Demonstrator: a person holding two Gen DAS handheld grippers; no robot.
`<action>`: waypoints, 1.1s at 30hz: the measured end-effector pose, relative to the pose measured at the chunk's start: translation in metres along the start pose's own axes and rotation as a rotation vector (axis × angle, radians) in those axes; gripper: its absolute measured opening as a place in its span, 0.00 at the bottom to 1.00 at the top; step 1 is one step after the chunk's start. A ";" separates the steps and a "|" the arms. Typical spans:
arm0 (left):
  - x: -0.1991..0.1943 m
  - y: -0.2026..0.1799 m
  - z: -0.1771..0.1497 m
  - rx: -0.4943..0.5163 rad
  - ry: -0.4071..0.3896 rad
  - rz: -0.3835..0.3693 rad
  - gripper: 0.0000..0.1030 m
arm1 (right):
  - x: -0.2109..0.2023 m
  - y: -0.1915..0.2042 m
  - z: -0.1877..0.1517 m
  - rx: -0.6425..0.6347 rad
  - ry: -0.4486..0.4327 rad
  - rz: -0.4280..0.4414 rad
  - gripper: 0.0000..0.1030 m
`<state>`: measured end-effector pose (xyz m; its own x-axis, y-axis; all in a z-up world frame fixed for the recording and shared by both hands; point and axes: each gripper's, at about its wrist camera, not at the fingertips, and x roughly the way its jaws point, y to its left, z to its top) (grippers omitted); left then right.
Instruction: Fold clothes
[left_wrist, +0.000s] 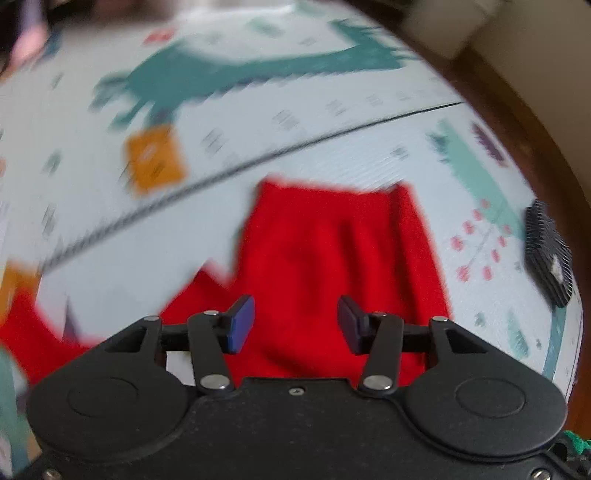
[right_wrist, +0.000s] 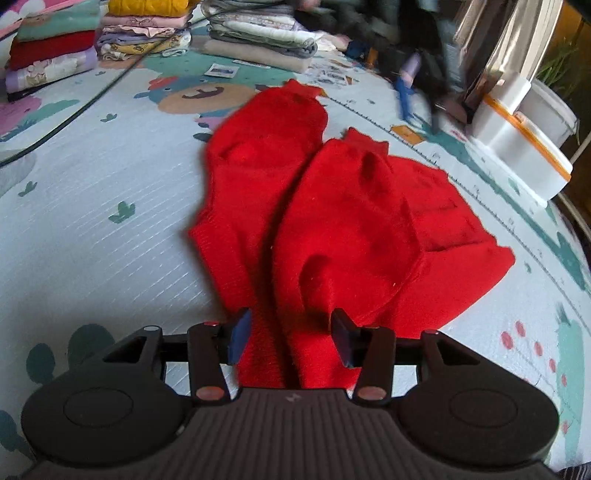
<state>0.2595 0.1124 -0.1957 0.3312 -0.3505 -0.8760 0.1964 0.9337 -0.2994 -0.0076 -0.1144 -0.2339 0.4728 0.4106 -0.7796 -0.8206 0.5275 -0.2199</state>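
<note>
A red knitted garment (right_wrist: 332, 221) lies on the patterned play mat (right_wrist: 92, 206), its two long red parts side by side and running away from me. My right gripper (right_wrist: 291, 336) is open, its jaws standing either side of the garment's near end. In the left wrist view the same red garment (left_wrist: 332, 258) lies on the mat (left_wrist: 258, 122). My left gripper (left_wrist: 295, 325) is open just above the cloth and holds nothing. The left view is blurred by motion.
Stacks of folded clothes (right_wrist: 55, 48) and folded blankets (right_wrist: 258, 40) stand at the far edge of the mat. White lidded boxes (right_wrist: 517, 140) sit at the right. A black cable (right_wrist: 74, 110) crosses the mat. A dark object (left_wrist: 546, 251) lies near the wooden floor (left_wrist: 517, 110).
</note>
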 end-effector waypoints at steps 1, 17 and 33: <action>0.002 0.010 -0.008 -0.036 0.015 -0.004 0.47 | 0.000 0.000 0.000 0.001 0.002 -0.003 0.45; 0.022 0.043 -0.050 -0.179 0.071 -0.063 0.29 | 0.006 -0.009 -0.001 0.056 0.017 0.008 0.46; -0.009 -0.034 -0.005 -0.036 -0.105 -0.211 0.04 | 0.005 -0.014 -0.005 0.109 0.010 0.013 0.48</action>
<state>0.2448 0.0840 -0.1792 0.3805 -0.5423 -0.7491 0.2390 0.8402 -0.4868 0.0044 -0.1237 -0.2374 0.4586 0.4106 -0.7881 -0.7868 0.5998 -0.1453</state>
